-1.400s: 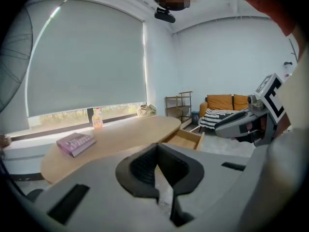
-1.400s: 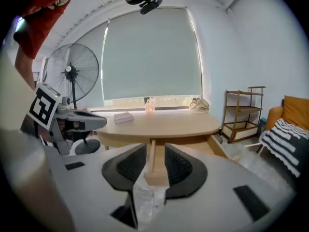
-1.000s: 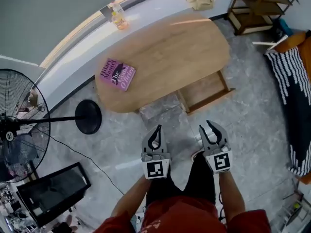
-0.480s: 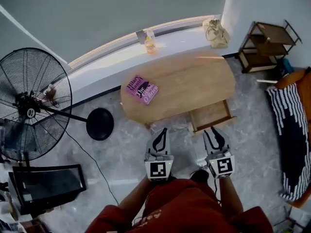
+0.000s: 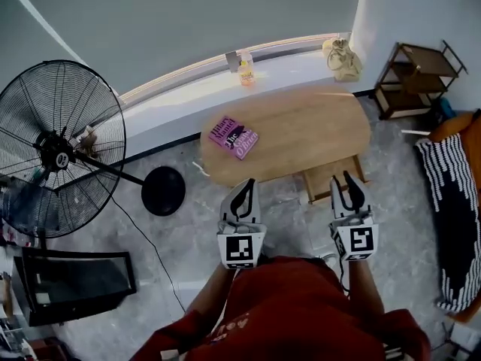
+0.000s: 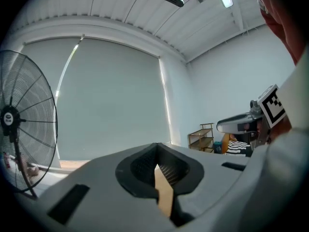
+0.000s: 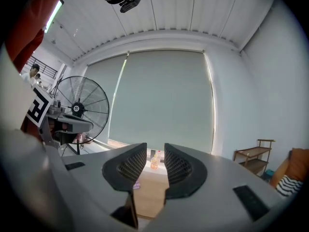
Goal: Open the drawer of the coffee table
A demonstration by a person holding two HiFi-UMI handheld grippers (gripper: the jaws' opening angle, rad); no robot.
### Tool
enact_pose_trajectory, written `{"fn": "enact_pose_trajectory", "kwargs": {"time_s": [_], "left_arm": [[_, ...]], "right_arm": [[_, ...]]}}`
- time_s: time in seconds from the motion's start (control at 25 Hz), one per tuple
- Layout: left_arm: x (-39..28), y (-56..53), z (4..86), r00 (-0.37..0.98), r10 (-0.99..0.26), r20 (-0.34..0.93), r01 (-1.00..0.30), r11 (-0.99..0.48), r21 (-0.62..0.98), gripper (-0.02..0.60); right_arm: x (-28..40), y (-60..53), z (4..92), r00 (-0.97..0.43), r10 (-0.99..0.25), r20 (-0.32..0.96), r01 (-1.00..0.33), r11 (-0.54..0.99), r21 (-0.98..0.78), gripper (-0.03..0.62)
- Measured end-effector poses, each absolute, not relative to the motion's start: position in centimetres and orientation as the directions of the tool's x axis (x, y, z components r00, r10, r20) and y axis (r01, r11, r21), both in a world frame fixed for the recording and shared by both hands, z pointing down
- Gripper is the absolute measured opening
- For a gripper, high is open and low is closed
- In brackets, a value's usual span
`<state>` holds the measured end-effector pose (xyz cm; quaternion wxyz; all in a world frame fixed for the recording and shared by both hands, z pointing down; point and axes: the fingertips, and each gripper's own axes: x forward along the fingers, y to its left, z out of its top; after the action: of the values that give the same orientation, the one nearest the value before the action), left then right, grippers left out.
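Observation:
The oval wooden coffee table [image 5: 308,130] stands beyond both grippers in the head view. Its drawer [image 5: 328,177] is pulled out from the near right edge, and its wooden bottom shows. My right gripper [image 5: 348,183] hovers in front of the drawer, apart from it, open with nothing between its fingers; the right gripper view shows the table [image 7: 150,193] through the gap. My left gripper [image 5: 242,192] is held off the table's near left edge, its fingertips pressed together and empty. The jaws meet in the left gripper view too [image 6: 156,161].
A pink book [image 5: 234,137] lies on the table's left end. A bottle [image 5: 246,72] and a bag [image 5: 342,59] sit on the window ledge. A large standing fan [image 5: 60,156] is at left, a wooden shelf [image 5: 417,77] and striped cloth [image 5: 451,201] at right, and a black screen [image 5: 71,284] on the floor.
Both grippers have risen and the head view has pulled back, so the table looks smaller and farther. The fan has come fully into view. The drawer stays out.

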<state>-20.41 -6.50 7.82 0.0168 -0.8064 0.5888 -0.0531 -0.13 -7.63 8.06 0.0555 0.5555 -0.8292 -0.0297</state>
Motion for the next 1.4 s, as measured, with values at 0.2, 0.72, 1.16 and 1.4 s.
{"fn": "enact_pose_trajectory", "kwargs": {"time_s": [0.2,0.72,1.16,1.4], "left_arm": [[-22.3,-6.1,7.8,0.285,-0.957,0.059,-0.95,-0.29,-0.114,0.006],[-23.1,-5.2,8.5,0.281,-0.958,0.058,-0.953,-0.286,-0.099,0.006],[-23.0,-5.3,8.9,0.282,-0.957,0.07,-0.952,-0.288,-0.106,0.006],[-23.1,-5.5,9.2,0.28,-0.957,0.072,-0.952,-0.287,-0.103,0.006]], "right_arm": [[-1.0,-7.1,8.1,-0.361,-0.931,0.061,-0.924,0.366,0.108,0.107],[-0.7,-5.9,8.9,-0.34,-0.937,0.086,-0.93,0.348,0.121,0.103],[-1.3,-6.4,9.1,-0.357,-0.931,0.071,-0.923,0.364,0.126,0.086],[-1.3,-6.6,9.2,-0.353,-0.932,0.088,-0.924,0.362,0.127,0.051]]}}
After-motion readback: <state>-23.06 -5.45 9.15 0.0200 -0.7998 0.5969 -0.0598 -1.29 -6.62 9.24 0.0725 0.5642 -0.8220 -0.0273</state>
